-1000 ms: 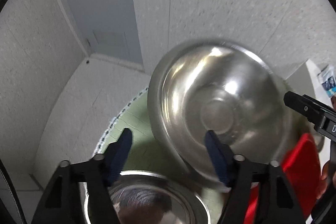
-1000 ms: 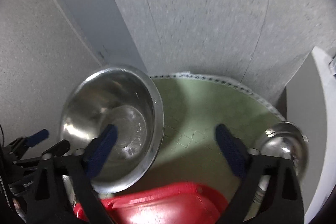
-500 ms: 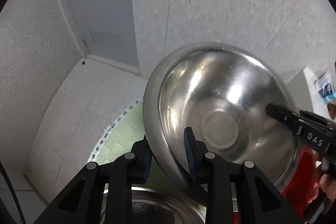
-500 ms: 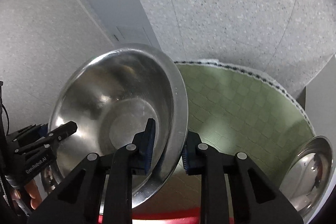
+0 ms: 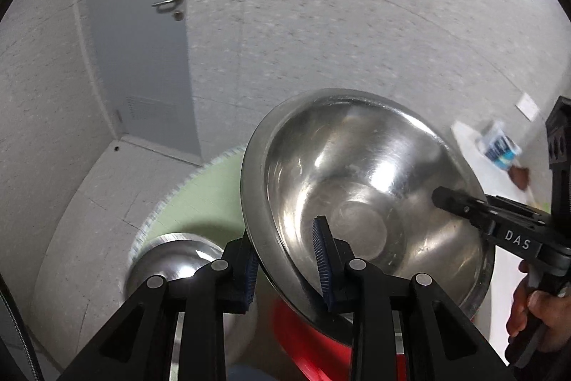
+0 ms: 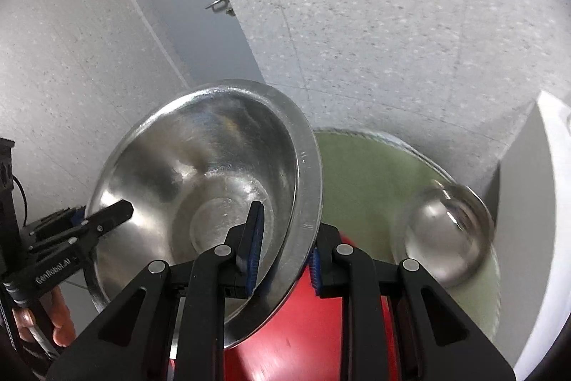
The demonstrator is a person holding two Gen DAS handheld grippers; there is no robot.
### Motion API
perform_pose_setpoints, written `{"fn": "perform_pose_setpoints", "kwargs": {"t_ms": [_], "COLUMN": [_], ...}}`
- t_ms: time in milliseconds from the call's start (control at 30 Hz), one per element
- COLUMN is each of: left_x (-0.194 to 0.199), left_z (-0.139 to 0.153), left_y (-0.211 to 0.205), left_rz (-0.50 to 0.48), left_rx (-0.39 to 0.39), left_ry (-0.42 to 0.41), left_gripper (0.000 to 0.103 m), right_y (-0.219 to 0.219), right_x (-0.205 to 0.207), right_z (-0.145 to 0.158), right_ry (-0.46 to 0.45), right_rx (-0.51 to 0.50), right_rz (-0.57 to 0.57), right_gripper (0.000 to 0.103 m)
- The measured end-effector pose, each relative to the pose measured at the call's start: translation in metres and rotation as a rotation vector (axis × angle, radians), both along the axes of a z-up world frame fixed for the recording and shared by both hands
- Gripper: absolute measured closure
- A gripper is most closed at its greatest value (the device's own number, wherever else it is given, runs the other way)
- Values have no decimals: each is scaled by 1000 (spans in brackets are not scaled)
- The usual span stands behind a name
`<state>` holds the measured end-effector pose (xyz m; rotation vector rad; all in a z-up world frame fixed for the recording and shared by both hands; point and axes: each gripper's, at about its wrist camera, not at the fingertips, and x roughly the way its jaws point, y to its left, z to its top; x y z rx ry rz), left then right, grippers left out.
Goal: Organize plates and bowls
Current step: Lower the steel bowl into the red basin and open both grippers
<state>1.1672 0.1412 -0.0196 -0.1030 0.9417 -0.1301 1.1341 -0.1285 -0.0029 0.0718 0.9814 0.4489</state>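
Note:
A large steel bowl (image 5: pixel 360 202) is held in the air, tilted, between both grippers. My left gripper (image 5: pixel 287 266) is shut on its left rim; my right gripper (image 6: pixel 283 250) is shut on its right rim, and the bowl fills the left of the right wrist view (image 6: pixel 200 195). The right gripper also shows at the right of the left wrist view (image 5: pixel 499 227). A smaller steel bowl (image 5: pixel 171 263) sits on the green mat (image 5: pixel 207 188) below left. Another steel bowl (image 6: pixel 442 231) sits on the mat (image 6: pixel 360 181) at the right.
A red plastic item (image 6: pixel 321 327) lies right under the held bowl, also seen in the left wrist view (image 5: pixel 303 338). A white table (image 5: pixel 481 159) with a small carton (image 5: pixel 498 145) stands at the right. A grey door (image 5: pixel 142 41) and speckled walls lie behind.
Both grippers closed on the large bowl's rims about half a second ago. Since then they have lifted it and tilted it back, away from the floor.

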Motion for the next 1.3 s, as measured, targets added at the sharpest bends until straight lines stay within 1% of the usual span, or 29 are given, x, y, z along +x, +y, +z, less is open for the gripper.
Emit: {"fn": "perform_pose_setpoints", "kwargs": {"t_ms": [133,167,200,367,400,500,700,800,833,900,933,967,1000,1033,1067,1100,1133,1167,1200,1267,1300], "left_x": [-46,-53,-56,-68,-55,-54,-64,-73,-75,-77,-78,-79,-80,-80,-81,-82,-84,-86,-88,-95,-97], "left_z": [-6,-15,-15,-36,-38,-48,-46,-50,-51,-52,-55,-56,-58,-58,-58,-57,-55,-53,-51,-43,-41], "left_y": [-4,-8,-8,-11,-22,-35,-48,-52,-54,-59,-62,-64,-66,-67,-65,-64,-62,-60,-58,-54,-52], "left_rz": [-58,-72,-78,-96,-97,-100,-126,-147,-155,-170,-186,-193,-198,-203,-208,-212,-219,-225,-227,-233,-234], "left_rx": [1,13,18,34,38,62,85,89,101,119,107,107,106,103,101,95,84,75,75,73,67], "left_ry": [38,54,67,127,135,157,145,136,128,115,117,118,123,122,123,121,118,110,101,56,40], "left_gripper": [77,77,77,77,77,77,77,76,75,67,62,60,59,56,54,52,46,38,33,19,16], "right_y": [-24,-28,-31,-39,-39,-38,-39,-41,-41,-41,-40,-39,-38,-36,-34,-32,-32,-32,-31,-29,-28], "right_x": [-36,-43,-49,-71,-75,-84,-94,-99,-101,-105,-106,-107,-108,-110,-111,-112,-114,-117,-119,-125,-128], "right_z": [-14,-19,-25,-49,-52,-60,-73,-79,-81,-83,-83,-82,-82,-82,-81,-81,-79,-77,-74,-68,-65], "right_ry": [31,43,53,101,104,112,118,121,123,110,103,99,94,88,83,82,79,71,63,42,35], "right_rx": [-13,-25,-32,-49,-56,-83,-132,-150,-157,-162,-164,-169,-175,-170,-166,-164,-158,-149,-148,-154,-151], "right_rz": [-30,-37,-41,-54,-55,-58,-76,-92,-98,-113,-120,-131,-139,-140,-136,-139,-146,-157,-164,-183,-189], "right_gripper": [80,80,80,80,80,80,77,77,77,76,73,70,66,58,53,52,50,45,42,32,31]}}
